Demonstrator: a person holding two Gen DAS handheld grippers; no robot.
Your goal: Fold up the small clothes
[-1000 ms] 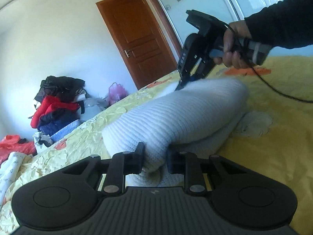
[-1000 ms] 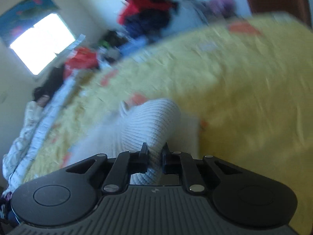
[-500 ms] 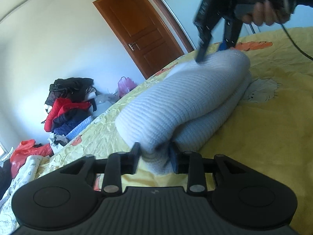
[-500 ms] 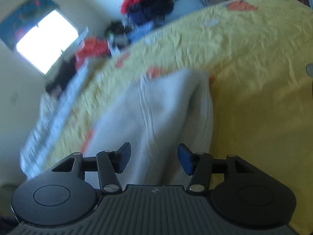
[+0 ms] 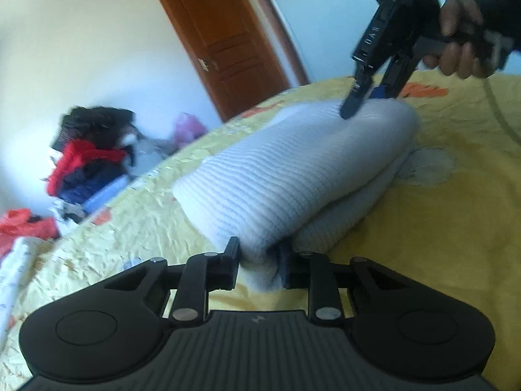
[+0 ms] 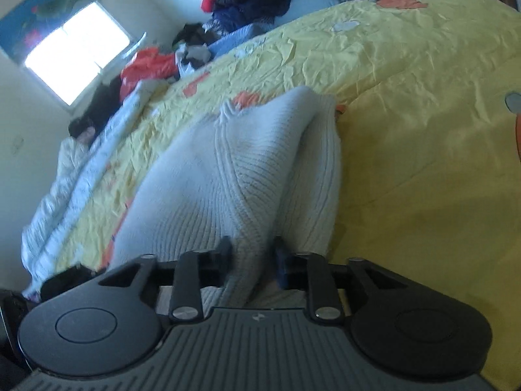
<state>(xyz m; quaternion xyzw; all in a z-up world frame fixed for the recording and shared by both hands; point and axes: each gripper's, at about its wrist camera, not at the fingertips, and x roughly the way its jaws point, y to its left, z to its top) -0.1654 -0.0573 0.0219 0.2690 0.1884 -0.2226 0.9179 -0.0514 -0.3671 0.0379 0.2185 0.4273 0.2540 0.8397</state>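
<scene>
The left gripper sits at the near end of the folded white sweater, which lies on the yellow bedsheet. A bunched corner of knit fills the gap between its fingers, clamped there, though the cloth covers the pads themselves. Motion blur softens the sweater's far end in this view.

Only the left wrist view shows the wooden door, the heap of clothes at the wall left of it, and the right gripper from outside: it hangs over the sweater's far end, held by a hand in a dark sleeve, its fingers apart with one tip at or just above the knit. The sleeve is cut off at the frame's edge.

Only the right wrist view shows the window and a white quilt along the bed's left side. There the right gripper has a raised ridge of sweater between its spread fingers; whether the pads touch it I cannot tell.
</scene>
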